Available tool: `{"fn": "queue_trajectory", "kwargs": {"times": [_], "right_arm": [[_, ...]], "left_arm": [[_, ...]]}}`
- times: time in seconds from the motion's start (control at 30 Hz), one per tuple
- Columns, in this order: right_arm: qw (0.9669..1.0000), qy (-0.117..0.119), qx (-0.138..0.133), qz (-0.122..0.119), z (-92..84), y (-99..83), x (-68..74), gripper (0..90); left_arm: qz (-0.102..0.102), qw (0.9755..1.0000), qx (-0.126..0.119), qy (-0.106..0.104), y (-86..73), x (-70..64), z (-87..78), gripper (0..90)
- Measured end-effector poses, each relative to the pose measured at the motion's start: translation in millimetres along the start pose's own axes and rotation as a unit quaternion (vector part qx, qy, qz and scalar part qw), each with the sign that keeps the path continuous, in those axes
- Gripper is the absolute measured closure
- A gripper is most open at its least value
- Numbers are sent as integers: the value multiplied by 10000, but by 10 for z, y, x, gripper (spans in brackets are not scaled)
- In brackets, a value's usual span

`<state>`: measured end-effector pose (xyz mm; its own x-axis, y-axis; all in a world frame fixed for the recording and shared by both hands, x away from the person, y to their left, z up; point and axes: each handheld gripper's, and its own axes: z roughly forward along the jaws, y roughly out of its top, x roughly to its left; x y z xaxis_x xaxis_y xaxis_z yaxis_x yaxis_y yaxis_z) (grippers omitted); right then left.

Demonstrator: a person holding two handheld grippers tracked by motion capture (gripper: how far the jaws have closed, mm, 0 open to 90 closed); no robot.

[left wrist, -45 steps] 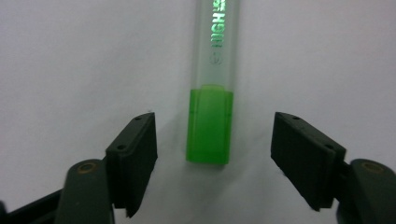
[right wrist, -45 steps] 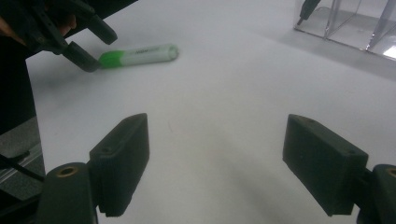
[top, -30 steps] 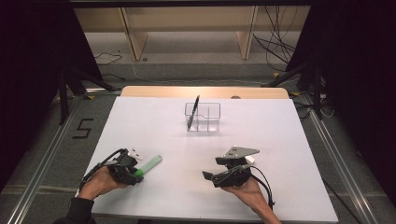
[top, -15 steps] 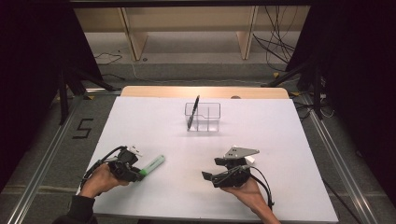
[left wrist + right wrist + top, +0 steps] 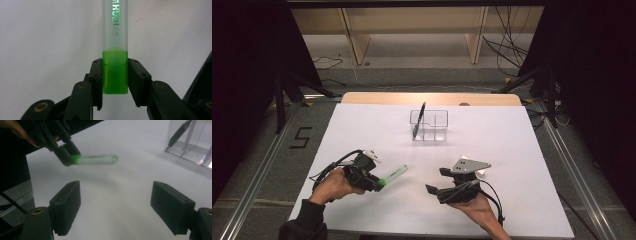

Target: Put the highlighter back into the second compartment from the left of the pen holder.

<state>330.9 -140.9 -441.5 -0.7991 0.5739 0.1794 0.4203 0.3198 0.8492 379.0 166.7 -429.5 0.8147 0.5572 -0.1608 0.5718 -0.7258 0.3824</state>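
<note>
I have the left gripper (image 5: 379,183) clenched on the green end of the highlighter (image 5: 115,47), which juts out level above the white table (image 5: 522,165), well short of the clear organiser (image 5: 430,125). I judge the next job is carrying it to that organiser, so I keep the squeeze firm and tip it upright before lowering, clear of the black pen (image 5: 418,119) already leaning inside. My right gripper (image 5: 120,207) waits released, nearer me than the organiser.

Clear organizer (image 5: 434,124) holding black pen (image 5: 419,120)
</note>
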Motion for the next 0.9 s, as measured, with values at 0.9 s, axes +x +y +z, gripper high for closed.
{"fn": "queue_trajectory", "kwargs": {"times": [0.9], "right_arm": [[9683,-595,251,-2413,98,27,557,270]], "left_arm": [[670,9967,287,-344,423,-435,85,666]]}}
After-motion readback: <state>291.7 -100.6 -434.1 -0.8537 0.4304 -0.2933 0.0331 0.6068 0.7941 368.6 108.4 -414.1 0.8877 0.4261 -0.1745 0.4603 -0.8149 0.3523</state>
